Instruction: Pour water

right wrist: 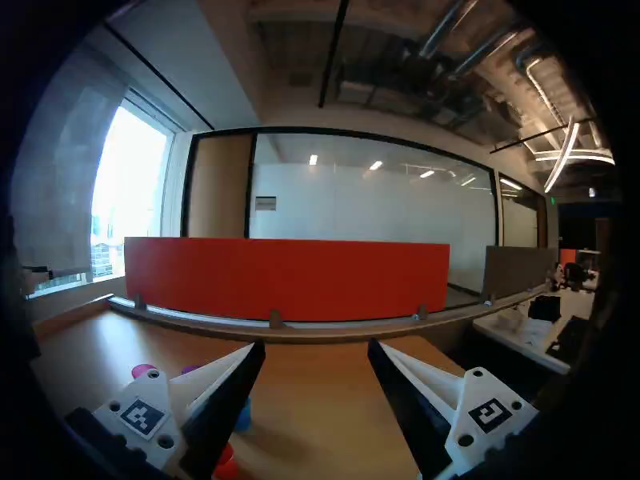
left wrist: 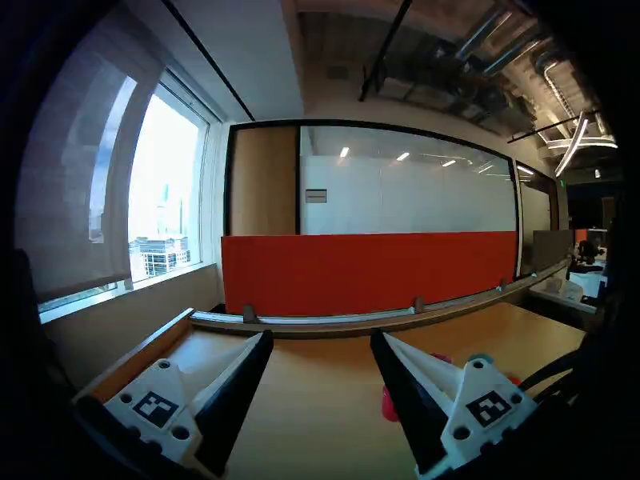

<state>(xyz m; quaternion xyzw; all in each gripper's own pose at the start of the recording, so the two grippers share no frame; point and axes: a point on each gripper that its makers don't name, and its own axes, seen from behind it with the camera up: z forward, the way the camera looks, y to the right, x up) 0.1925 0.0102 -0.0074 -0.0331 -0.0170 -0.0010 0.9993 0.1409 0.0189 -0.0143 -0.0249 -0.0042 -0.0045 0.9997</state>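
Left gripper [left wrist: 320, 336] and right gripper [right wrist: 316, 346], each wide open and empty, hover over the tabletop [left wrist: 320, 416], facing its far edge. Small coloured items [right wrist: 242, 414], presumably the vessels, sit on its near part, half hidden behind the fingers. Advisable: tilt down until one vessel lies centred between the fingers before closing.

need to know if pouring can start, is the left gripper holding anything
No, the left gripper is open, with bare wooden desk showing between its two fingers.
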